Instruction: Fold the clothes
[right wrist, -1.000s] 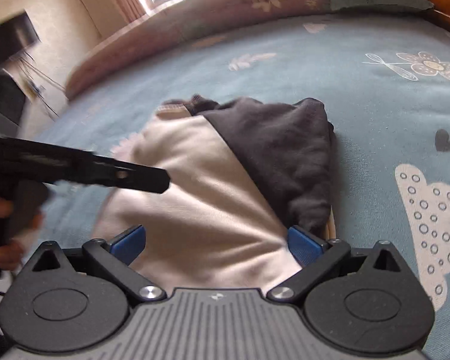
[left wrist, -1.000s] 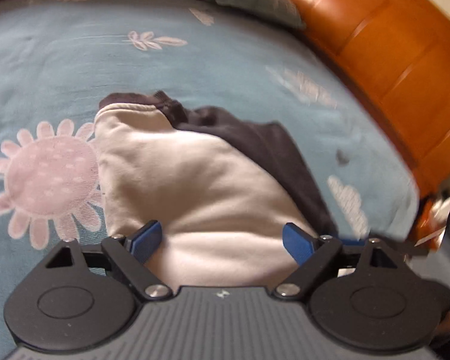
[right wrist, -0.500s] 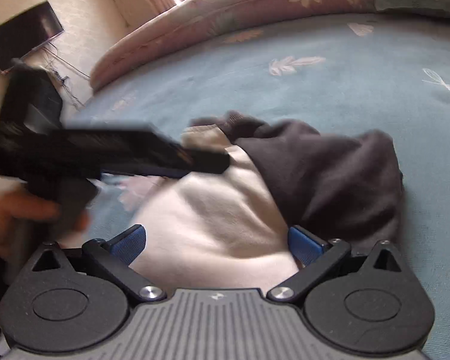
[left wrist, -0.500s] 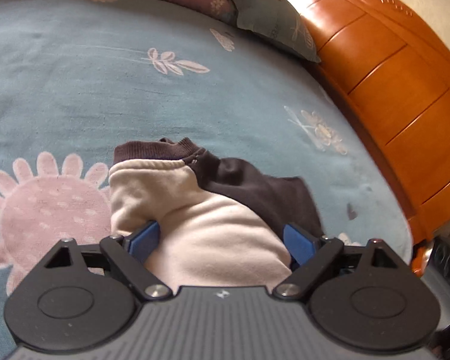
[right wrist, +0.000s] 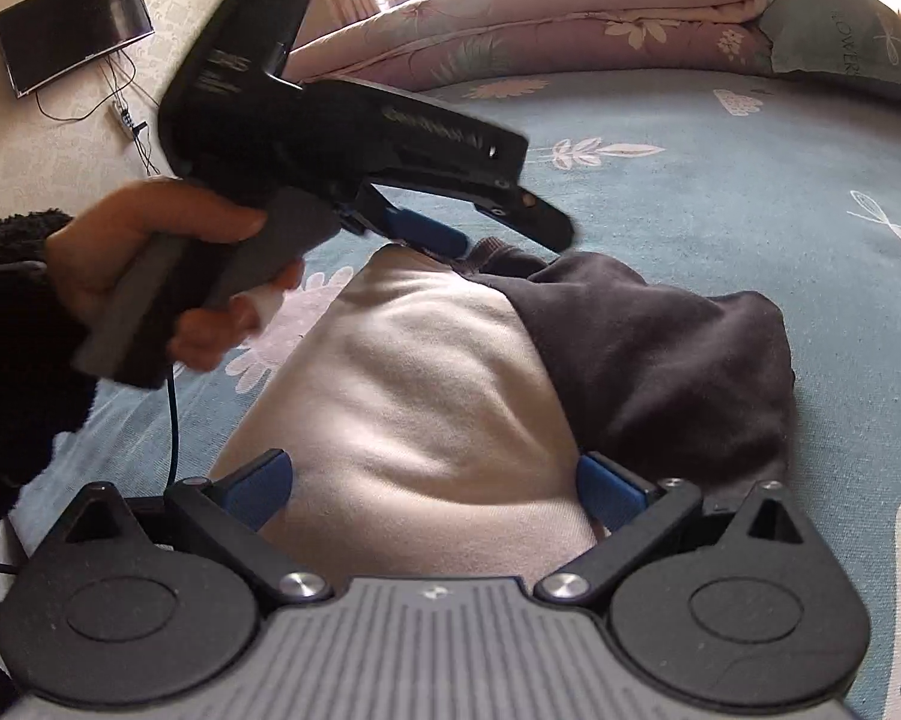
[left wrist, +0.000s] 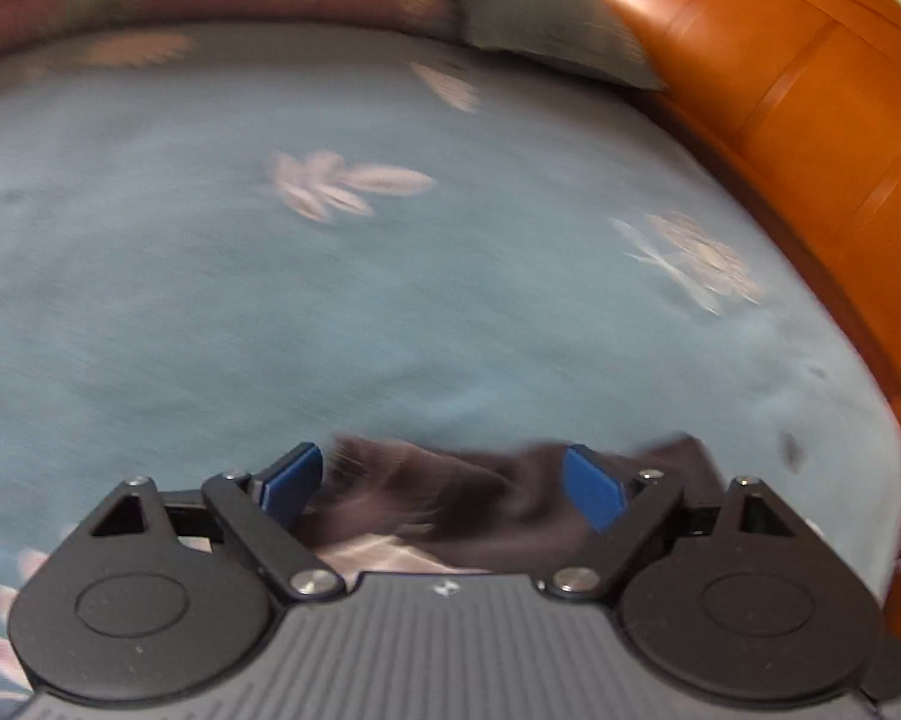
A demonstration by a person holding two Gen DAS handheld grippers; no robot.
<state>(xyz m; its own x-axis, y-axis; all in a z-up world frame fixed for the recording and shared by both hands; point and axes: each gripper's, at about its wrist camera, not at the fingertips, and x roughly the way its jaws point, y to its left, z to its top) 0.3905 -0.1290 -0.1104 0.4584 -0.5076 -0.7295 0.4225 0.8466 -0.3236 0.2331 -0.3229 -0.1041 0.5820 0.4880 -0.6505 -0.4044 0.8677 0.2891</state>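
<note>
Your folded sweatshirt (right wrist: 426, 396), cream with dark brown sleeves and collar, lay on the blue flowered bedspread (right wrist: 720, 180) of the bed, its collar end pointing away from you toward the rolled pink quilt (right wrist: 570, 18) and the grey-green pillow (right wrist: 846, 36).

Your left hand-held gripper (left wrist: 444, 480) was over the far, collar end of the garment. Its blue fingers (left wrist: 291, 477) stood wide and were closing a little, with the dark collar fabric lying between them; the picture was blurred there, and the pads did not appear to press on the cloth. From the right wrist view you could see that same left hand-held gripper (right wrist: 486, 234) angled down at the collar, your left hand (right wrist: 150, 264) wrapped around its grey handle and a dark fleecy sleeve (right wrist: 12, 312) behind it.

Your right hand-held gripper (right wrist: 435, 492) sat at the near end of the sweatshirt. Its jaws were spread wide, the cream body of the garment lying between the blue pads (right wrist: 258, 489) without being squeezed, and the dark sleeve folded over beside the right pad.

The orange wooden headboard (left wrist: 810, 120) ran along the right of the left wrist view. A dark screen (right wrist: 72, 27) hung on the wall beyond the bed.
</note>
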